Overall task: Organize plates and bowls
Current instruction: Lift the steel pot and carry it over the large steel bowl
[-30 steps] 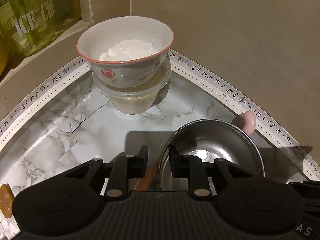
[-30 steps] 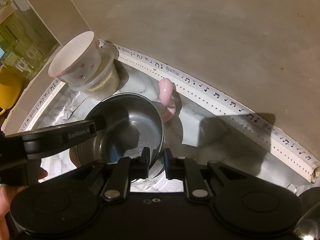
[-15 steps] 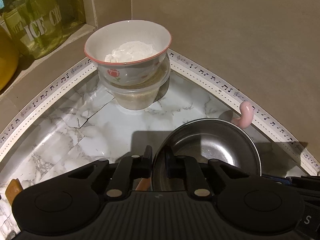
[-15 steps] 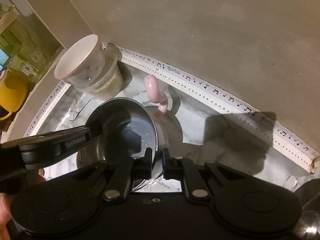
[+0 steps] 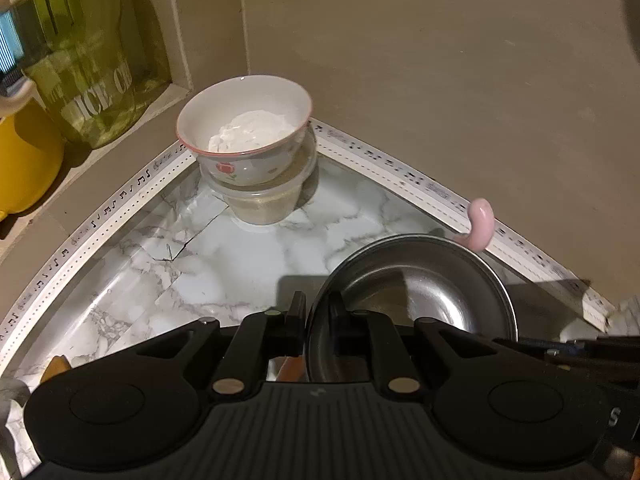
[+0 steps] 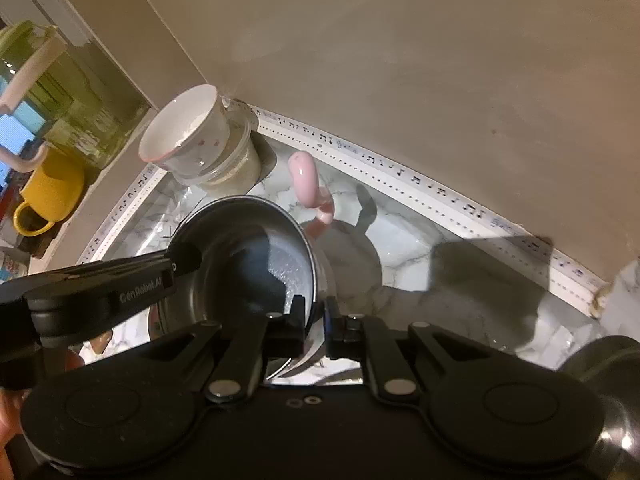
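Two tongs, left tongs (image 5: 314, 314) and right tongs (image 6: 316, 320), both pinching steel bowl (image 5: 420, 292) rim, over marble counter (image 5: 200, 264)

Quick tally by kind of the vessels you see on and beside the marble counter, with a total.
Steel bowl, gripped at the rim by both tongs: 1
White ceramic bowl: 1
Clear plastic tub under the ceramic bowl: 1
Yellow mug: 1
Green glass pitcher: 1
Total: 5

Left tool (image 5: 314, 312), right tool (image 6: 316, 316): both clamped, angled downward.
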A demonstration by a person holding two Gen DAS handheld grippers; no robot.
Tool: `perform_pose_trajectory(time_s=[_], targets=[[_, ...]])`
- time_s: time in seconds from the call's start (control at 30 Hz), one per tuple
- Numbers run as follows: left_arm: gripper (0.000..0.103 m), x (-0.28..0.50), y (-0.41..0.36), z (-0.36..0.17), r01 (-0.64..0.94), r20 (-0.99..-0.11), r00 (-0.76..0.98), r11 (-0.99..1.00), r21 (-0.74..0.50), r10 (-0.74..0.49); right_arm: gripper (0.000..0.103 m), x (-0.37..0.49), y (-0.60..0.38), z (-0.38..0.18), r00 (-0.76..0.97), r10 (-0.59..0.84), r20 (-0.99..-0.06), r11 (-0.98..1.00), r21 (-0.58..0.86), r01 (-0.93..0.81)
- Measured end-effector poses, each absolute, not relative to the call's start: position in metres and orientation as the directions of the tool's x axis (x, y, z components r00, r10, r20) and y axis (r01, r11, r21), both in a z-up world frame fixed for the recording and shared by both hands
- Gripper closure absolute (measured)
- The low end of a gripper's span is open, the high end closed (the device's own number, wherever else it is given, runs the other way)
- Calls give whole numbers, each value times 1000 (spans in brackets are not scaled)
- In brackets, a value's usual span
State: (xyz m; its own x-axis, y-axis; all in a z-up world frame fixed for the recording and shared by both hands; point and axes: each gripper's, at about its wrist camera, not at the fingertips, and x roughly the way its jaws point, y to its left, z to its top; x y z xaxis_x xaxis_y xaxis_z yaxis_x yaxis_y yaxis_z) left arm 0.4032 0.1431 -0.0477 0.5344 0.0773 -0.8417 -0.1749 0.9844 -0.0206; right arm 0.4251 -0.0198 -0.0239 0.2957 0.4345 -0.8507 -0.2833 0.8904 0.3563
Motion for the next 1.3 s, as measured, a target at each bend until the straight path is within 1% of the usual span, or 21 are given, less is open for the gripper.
perform_pose_trajectory(time_s=[0.4,0.57,0.83,1.1,1.3], targets=[[92,357,104,-9,-96,-829,554,995,27,76,94,389,-62,4,317,452,-834,885,372,-281],[92,340,84,5,-48,-826,560,998,37,57,94,373,-85,18,338,446,-829,890,372,-262],[92,320,47,23,20,-827,562,1000,15,1,94,343,-127,38,384,425,-820,904,361,-228],[92,303,-17,25,119,-824,565,993,21,-50,94,318,-182,50,422,376,-825,927,330,-180],[92,303,-63,19,185,-831,551,982,25,-83,94,310,-221,48,438,333,-835,942,312,-122]])
